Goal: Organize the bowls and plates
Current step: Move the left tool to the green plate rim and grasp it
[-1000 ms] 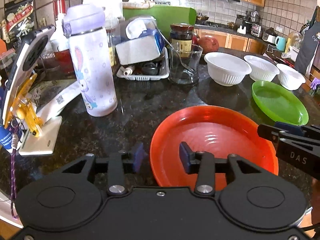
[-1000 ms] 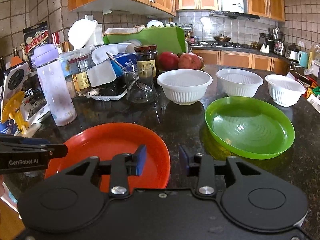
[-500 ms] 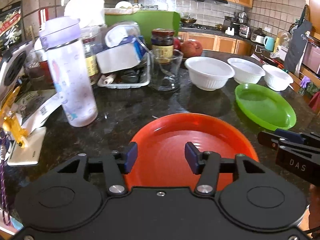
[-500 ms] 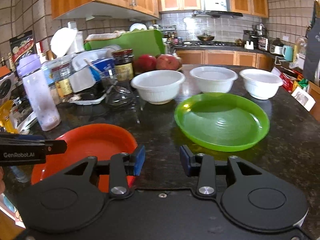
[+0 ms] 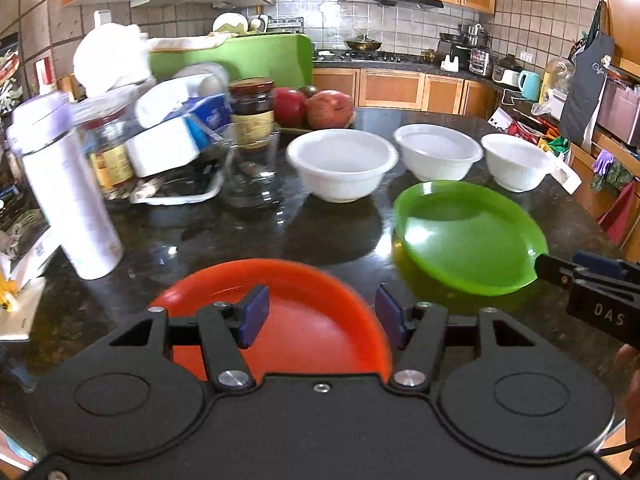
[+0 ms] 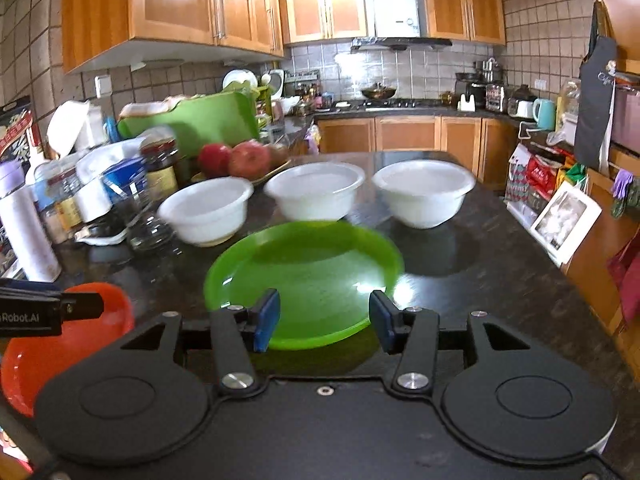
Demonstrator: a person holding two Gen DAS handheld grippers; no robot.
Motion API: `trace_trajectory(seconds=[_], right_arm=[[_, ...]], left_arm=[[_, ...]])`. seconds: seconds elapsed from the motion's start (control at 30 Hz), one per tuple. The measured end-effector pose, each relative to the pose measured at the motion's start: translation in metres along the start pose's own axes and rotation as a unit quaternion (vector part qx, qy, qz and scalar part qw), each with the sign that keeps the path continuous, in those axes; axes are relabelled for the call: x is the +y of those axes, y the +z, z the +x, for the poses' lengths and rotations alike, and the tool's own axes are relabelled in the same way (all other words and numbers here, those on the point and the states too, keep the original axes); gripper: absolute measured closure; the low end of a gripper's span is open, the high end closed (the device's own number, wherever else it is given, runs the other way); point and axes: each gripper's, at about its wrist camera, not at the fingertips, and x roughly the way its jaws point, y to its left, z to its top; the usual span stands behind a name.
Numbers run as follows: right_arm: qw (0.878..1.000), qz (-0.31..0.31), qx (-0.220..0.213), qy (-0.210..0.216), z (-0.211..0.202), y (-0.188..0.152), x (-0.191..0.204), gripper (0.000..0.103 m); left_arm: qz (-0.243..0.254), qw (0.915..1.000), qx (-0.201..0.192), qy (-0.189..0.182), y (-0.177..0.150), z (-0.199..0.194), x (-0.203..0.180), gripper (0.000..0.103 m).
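Sitting empty on the dark countertop are an orange plate, a green plate and three white bowls in a row behind them. Left gripper hangs over the orange plate, right gripper over the green plate's near rim, both with jaws spread, holding nothing. Only the right view shows a framed picture at the counter's edge.

The left gripper is held with its jaws spread apart above the near part of an orange plate on the dark countertop. A green plate is seen to the right, with three white bowls lined up behind it. The right gripper is seen at the right edge, beside the green plate's rim.
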Motion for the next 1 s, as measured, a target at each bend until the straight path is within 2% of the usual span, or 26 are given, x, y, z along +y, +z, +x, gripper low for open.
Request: trace_trajectory(seconds=[0.2,0.43,0.73,1.0], right_arm=[[1.000,-0.004,-0.016,0.005,0.003,0.016,-0.046,0.052],[0.999,-0.015,-0.019,0.026,0.015,0.024,-0.076,0.052],[0.998,-0.018,0.022,0.059,0.056,0.036,-0.090,0.052],[0.996,-0.030,0.051,0.074,0.087,0.037,-0.089,0.057]], left_arm=[[-0.006,1.0000,-0.004,0.006,0.014,0.014,-0.043,0.040],[-0.026,0.9994,0.021,0.011,0.026,0.040,-0.071,0.040],[-0.036,0.9978,0.033,0.044,0.027,0.061,-0.092,0.042],[-0.041,0.9966,0.043,0.057,0.034,0.079,-0.096,0.044]])
